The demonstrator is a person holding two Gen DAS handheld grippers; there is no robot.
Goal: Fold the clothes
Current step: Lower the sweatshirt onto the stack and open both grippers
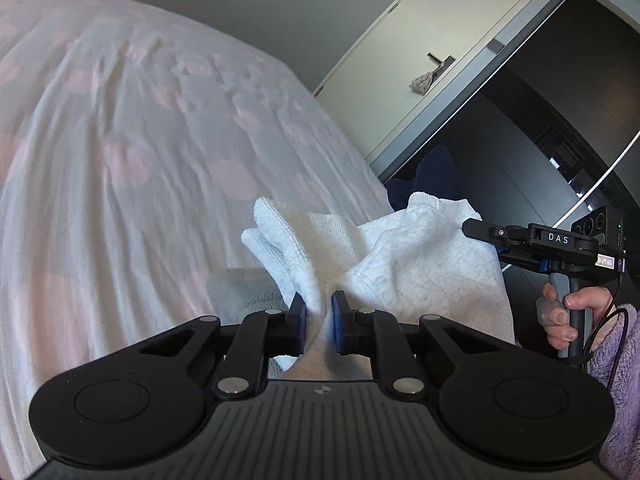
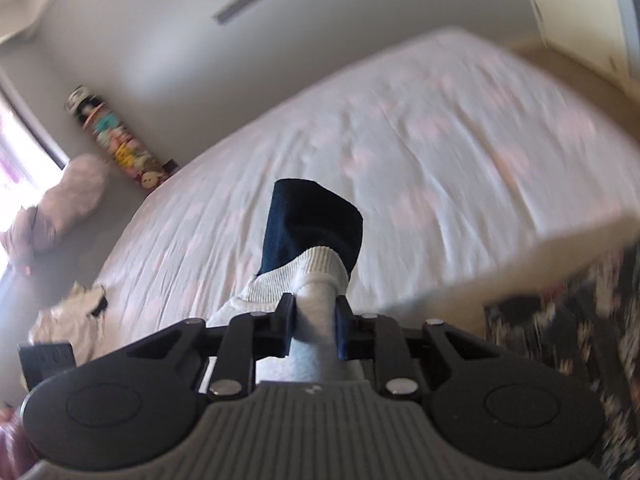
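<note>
Garment [image 1: 420, 264]: pale grey fleece w/ ribbed white cuffs, held in the air over the bed [image 1: 120, 140], not lying on it. Left gripper [image 1: 319, 312]: jaws narrowed onto a bunched fold of the fabric; cloth fills the gap. A 2nd dark navy piece [image 1: 436, 176] shows behind the grey cloth; whether attached or separate, cannot tell. Right gripper [image 2: 314, 316]: jaws pinched on grey fabric just below a ribbed cuff [image 2: 304, 276], navy cloth standing up beyond. Judgement: the 2 grips at separate points spread the garment so it hangs taut btwn them, ready for laying flat or doubling over. Right view blurred, so detail there is limited.
</note>
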